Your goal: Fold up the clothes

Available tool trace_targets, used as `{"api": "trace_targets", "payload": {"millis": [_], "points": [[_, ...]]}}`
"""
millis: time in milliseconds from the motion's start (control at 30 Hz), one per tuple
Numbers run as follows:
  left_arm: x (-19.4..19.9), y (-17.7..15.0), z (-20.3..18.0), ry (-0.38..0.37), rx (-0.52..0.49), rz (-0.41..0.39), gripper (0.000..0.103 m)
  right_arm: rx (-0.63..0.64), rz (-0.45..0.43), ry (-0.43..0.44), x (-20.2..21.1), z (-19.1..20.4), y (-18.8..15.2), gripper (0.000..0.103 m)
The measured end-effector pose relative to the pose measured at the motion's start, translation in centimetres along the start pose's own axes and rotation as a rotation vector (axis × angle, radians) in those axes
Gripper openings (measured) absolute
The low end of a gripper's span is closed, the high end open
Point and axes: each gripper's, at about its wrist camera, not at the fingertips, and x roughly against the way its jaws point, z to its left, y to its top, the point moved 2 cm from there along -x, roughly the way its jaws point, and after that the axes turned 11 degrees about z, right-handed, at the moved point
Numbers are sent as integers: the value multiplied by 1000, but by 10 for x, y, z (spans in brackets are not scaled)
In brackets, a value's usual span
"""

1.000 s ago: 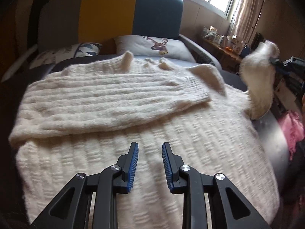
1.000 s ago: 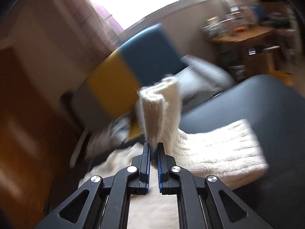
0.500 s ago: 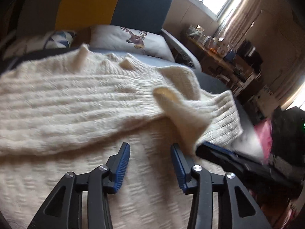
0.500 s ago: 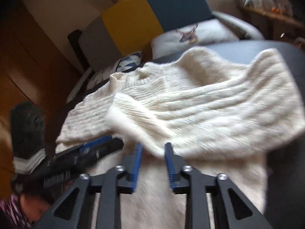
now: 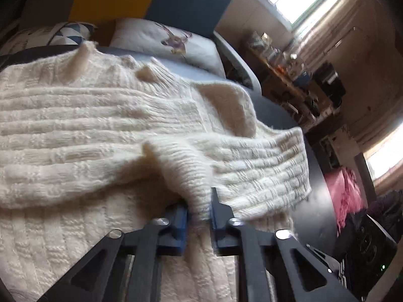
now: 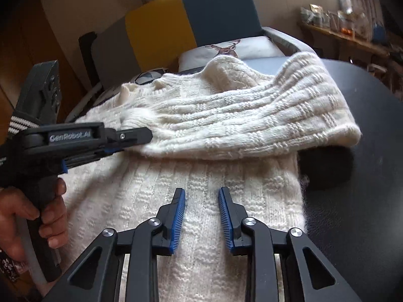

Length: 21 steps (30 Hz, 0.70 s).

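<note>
Only the right wrist view shows your hand [image 6: 32, 216] gripping the left gripper [image 6: 141, 137] at the left edge; the left view just shows it pinching the sleeve [image 5: 199, 176] cuff. Your right gripper [image 6: 201, 198] hangs spread over the sweater [image 6: 201, 201]. It's cream, chunky-knit, flat on the dark table [image 6: 365, 176], collar toward the top, sleeve folded crosswise.

Only one text can be read: in the right wrist view, the words "GenRobot.AI" stand in pale raised letters on the black side of the left gripper [image 6: 141, 136]. No other label, number or sign is readable.
</note>
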Motion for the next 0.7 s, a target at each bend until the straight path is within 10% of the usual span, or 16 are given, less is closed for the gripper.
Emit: {"api": "trace_targets", "payload": {"millis": [100,367,700], "points": [[27,11,-13,-23,-58,-71,11,-30,-16,42,10,-5,2,1],[113,62,-8,-40,-115,-206,11,-64,-2,11,0,-18,44,0],[117,54,62,83,-78,-152,11,-146,-68,-160,-13,-39,88,1]]}}
